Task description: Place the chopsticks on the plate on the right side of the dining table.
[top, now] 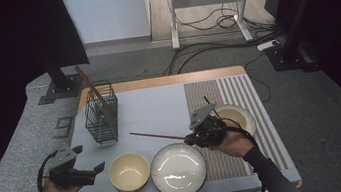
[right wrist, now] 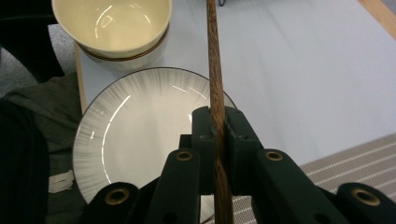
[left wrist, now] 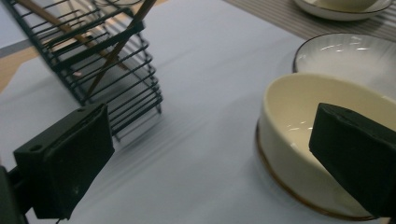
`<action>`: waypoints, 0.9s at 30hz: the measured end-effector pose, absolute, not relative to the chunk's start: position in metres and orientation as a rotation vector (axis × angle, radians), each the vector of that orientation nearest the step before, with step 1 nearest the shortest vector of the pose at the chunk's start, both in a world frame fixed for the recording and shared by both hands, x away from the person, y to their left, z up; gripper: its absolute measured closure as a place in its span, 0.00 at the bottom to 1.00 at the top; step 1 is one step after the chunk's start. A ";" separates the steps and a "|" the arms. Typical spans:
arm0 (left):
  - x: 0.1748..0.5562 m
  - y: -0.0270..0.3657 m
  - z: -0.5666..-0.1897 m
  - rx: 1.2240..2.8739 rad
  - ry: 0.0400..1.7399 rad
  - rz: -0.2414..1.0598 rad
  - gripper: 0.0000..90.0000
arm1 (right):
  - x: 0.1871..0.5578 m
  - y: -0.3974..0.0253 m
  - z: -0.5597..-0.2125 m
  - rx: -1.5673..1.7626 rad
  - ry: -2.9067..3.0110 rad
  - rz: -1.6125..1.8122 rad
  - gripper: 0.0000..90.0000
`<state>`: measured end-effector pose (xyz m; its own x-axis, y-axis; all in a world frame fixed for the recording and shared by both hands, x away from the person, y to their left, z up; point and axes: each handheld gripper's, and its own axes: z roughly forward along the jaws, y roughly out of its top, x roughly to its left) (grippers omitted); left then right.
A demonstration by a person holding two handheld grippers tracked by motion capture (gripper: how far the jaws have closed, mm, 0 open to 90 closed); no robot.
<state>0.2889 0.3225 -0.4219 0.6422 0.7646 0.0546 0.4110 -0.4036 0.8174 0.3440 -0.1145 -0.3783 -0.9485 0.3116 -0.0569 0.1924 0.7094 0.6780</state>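
Observation:
My right gripper (top: 188,137) (right wrist: 218,123) is shut on a brown wooden chopstick (top: 156,136) (right wrist: 214,60), which points left over the blue mat, above the far edge of the white plate (top: 178,169) (right wrist: 135,126). A black wire basket (top: 101,114) (left wrist: 93,56) stands at the mat's left with another chopstick (top: 93,89) (left wrist: 122,42) leaning in it. My left gripper (top: 96,163) (left wrist: 210,154) hovers open at the table's front left, its jaws wide apart beside the cream bowl (top: 128,171) (left wrist: 322,140) (right wrist: 112,25).
A second cream bowl on a saucer (top: 234,117) (left wrist: 343,9) sits on the striped placemat (top: 254,94) at the right, behind my right hand. Beyond the table (top: 156,82) stand a desk frame and floor cables (top: 212,44).

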 end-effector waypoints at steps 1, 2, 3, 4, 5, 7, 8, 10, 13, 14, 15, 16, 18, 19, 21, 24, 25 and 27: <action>0.289 0.325 -0.425 2.036 0.931 0.556 0.00 | 0.344 -0.116 -0.378 0.416 2.745 1.060 0.93; 0.289 0.327 -0.427 2.033 0.940 0.561 0.00 | 0.344 -0.118 -0.378 0.424 2.738 1.057 0.93; 0.290 0.330 -0.431 2.033 0.953 0.569 0.00 | 0.344 -0.120 -0.378 0.433 2.736 1.058 0.93; 0.290 0.331 -0.434 2.034 0.963 0.574 0.00 | 0.344 -0.122 -0.378 0.445 2.731 1.059 0.93; 0.291 0.332 -0.437 2.036 0.970 0.579 0.00 | 0.344 -0.124 -0.378 0.452 2.728 1.053 0.93; 0.291 0.334 -0.444 2.040 0.985 0.585 0.00 | 0.345 -0.126 -0.378 0.465 2.720 1.051 0.93; 0.292 0.335 -0.448 2.045 0.992 0.586 0.00 | 0.345 -0.128 -0.378 0.476 2.714 1.046 0.93; 0.293 0.336 -0.456 2.044 1.007 0.585 0.00 | 0.345 -0.132 -0.378 0.491 2.704 1.044 0.93; 0.294 0.337 -0.469 2.042 1.037 0.589 0.00 | 0.345 -0.138 -0.376 0.515 2.691 1.040 0.93; 0.294 0.337 -0.471 2.046 1.042 0.592 0.00 | 0.345 -0.140 -0.376 0.528 2.685 1.039 0.93; 0.294 0.336 -0.475 2.054 1.052 0.598 0.00 | 0.346 -0.141 -0.376 0.531 2.684 1.042 0.93; 0.295 0.335 -0.479 2.061 1.057 0.597 0.00 | 0.346 -0.144 -0.375 0.547 2.676 1.047 0.93; 0.295 0.333 -0.487 2.083 1.070 0.591 0.00 | 0.347 -0.147 -0.375 0.566 2.668 1.054 0.93; 0.296 0.332 -0.491 2.090 1.070 0.591 0.00 | 0.347 -0.150 -0.375 0.580 2.660 1.047 0.93; 0.297 0.331 -0.498 2.096 1.073 0.568 0.00 | 0.347 -0.153 -0.376 0.595 2.650 1.048 0.93; 0.298 0.329 -0.508 2.091 1.076 0.539 0.00 | 0.348 -0.159 -0.377 0.621 2.630 1.042 0.93; 0.299 0.329 -0.511 2.088 1.077 0.530 0.00 | 0.348 -0.161 -0.377 0.629 2.621 1.044 0.93; 0.300 0.327 -0.515 2.097 1.078 0.524 0.00 | 0.348 -0.165 -0.377 0.656 2.606 1.032 0.93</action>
<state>0.2997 0.3273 -0.5151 0.5699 0.8210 0.0328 0.5331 -0.3999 0.7456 0.3484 -0.1649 -0.3769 -0.8637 0.4984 -0.0749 0.3122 0.6457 0.6969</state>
